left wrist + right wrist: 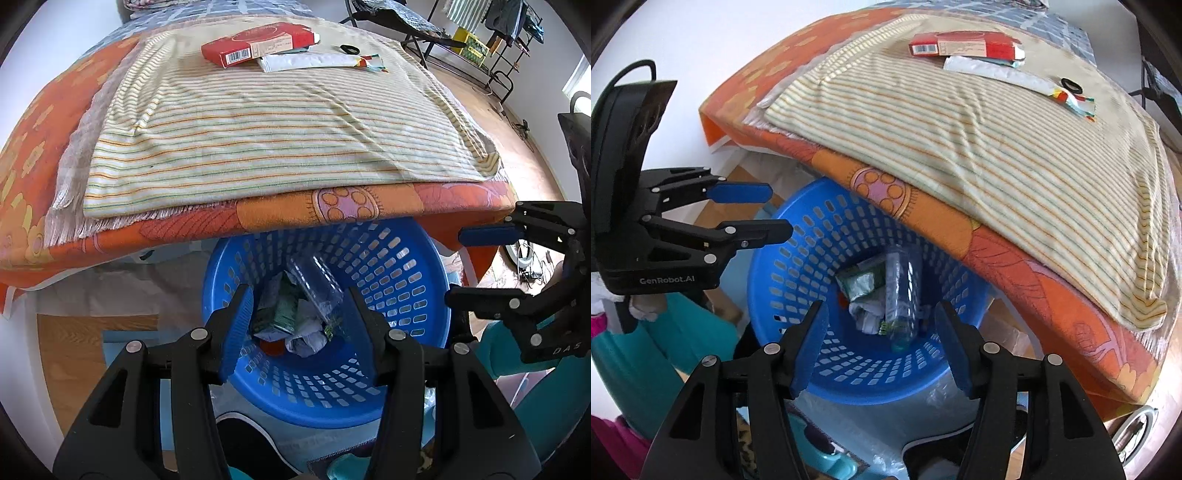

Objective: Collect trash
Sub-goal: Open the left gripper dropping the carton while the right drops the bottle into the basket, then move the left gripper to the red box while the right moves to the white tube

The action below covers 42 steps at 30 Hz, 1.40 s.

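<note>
Both grippers hang over a blue basket (402,258) in the lower middle of each view. The left gripper (299,325) and the right gripper (882,336) are released, nothing between the jaws. In the basket lie a clear plastic bottle (901,291), a green foil wrapper (862,280) and crumpled white paper (308,332); something orange at the bottom is too hidden to name.

The bed edge, under an orange flowered cover (280,212), overhangs the basket's far rim. A striped cloth (258,140) lies on top. In the upper part of the left view sit a red box (258,40) with a barcode, its printing too small to read, a white packet (306,61) partly tucked under it, a black ring (349,48) and a colourful wrapper (371,62).

The right view shows "GenRobot.AI" on the left gripper's body; the left view shows "DAS", cut off, on the right one. Teal sleeves (665,339) appear at lower left, and a metal rack (491,48) upper right.
</note>
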Motion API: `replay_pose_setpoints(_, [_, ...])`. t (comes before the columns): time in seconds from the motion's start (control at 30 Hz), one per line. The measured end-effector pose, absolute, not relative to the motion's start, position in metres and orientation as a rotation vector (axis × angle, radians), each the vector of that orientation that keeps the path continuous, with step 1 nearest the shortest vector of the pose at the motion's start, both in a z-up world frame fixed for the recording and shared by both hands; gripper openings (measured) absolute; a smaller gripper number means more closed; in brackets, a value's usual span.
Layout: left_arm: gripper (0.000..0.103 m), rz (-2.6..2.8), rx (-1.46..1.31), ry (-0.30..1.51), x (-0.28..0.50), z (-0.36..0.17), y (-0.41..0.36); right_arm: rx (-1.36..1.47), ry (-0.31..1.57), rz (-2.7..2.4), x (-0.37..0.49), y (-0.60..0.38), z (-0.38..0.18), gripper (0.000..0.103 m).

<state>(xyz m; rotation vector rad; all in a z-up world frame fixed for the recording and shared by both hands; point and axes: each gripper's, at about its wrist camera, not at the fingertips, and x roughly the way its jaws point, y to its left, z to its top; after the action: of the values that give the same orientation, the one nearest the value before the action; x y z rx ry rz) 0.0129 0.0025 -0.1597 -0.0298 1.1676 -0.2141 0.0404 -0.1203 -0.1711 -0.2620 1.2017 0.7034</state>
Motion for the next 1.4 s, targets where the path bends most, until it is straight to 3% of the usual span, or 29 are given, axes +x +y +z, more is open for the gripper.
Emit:
replay_pose_setpoints(0.73, [0.053, -0.214, -0.039, 1.073, 0.059, -0.128, 0.007, 0.019, 1.068, 0.569, 0.094, -0.166, -0.121, 0.059])
replay_pose_setpoints(0.87, [0.070, -0.208, -0.017, 1.018, 0.082, -0.111, 0.005, 0.057, 1.059, 0.526, 0.114, -0.172, -0.116, 0.059])
replay_pose_setpoints(1.13, [0.071, -0.212, 0.019, 0.969, 0.150, -0.088, 0.006, 0.137, 1.071, 0.482, 0.147, -0.181, -0.115, 0.059])
replay_pose_setpoints(1.2, [0.074, -0.210, 0.043, 0.961, 0.166, -0.085, 0.005, 0.153, 1.076, 0.474, 0.153, -0.185, -0.115, 0.059])
replay_pose_setpoints(1.27, [0.084, -0.219, 0.082, 0.966, 0.186, -0.086, 0.001, 0.188, 1.085, 0.463, 0.160, -0.192, -0.116, 0.059])
replay_pose_setpoints(1.4, [0.084, -0.207, 0.195, 0.971, 0.217, -0.098, -0.010, 0.255, 1.103, 0.443, 0.171, -0.204, -0.119, 0.059])
